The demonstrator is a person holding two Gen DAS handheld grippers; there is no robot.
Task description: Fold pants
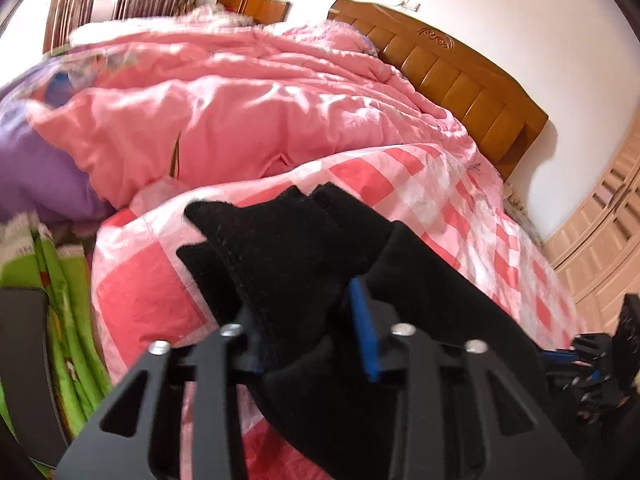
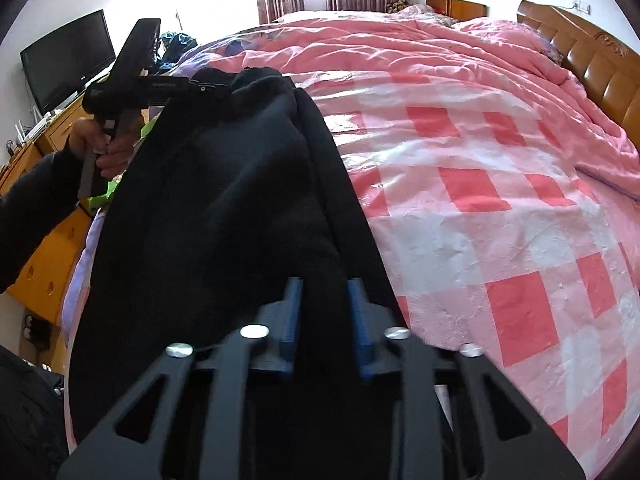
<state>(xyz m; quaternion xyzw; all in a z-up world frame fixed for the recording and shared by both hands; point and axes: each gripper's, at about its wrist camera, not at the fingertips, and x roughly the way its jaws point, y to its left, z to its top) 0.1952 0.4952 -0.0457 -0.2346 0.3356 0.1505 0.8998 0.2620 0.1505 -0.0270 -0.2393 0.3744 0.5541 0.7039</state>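
The black pants (image 2: 224, 208) lie stretched along the near edge of the bed, on a pink and white checked sheet (image 2: 500, 208). The left claw (image 1: 312, 320) pinches a bunched end of the pants between its blue pads, and the cloth stands up in front of its camera and hides part of the sheet. The right claw (image 2: 324, 308) pinches the other end, with black cloth filling the gap between its pads. Behind the pants, a crumpled pink quilt (image 1: 224, 104) covers most of the bed, up to the wooden headboard (image 1: 460, 76). A television (image 2: 68, 64) stands on a wooden cabinet (image 2: 44, 240) at the far left.
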